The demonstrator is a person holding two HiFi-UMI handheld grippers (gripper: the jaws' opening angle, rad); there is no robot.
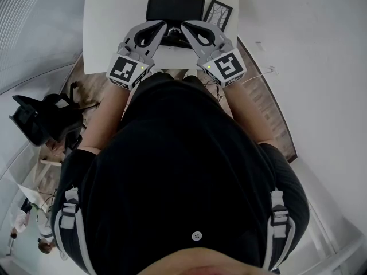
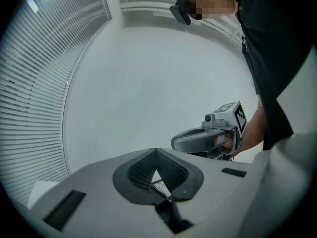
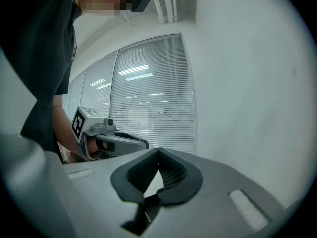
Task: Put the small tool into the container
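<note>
Left gripper (image 1: 155, 32) and right gripper (image 1: 192, 32), fingers closed and empty, hang side by side over the desk (image 1: 109, 16). The black container (image 1: 175, 6) lies just beyond both. The small tool (image 1: 172, 38), perhaps the dark shape between them, sits equally near either.

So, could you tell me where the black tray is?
The tray sits top centre in the head view, on the white table, left of the frame.
</note>
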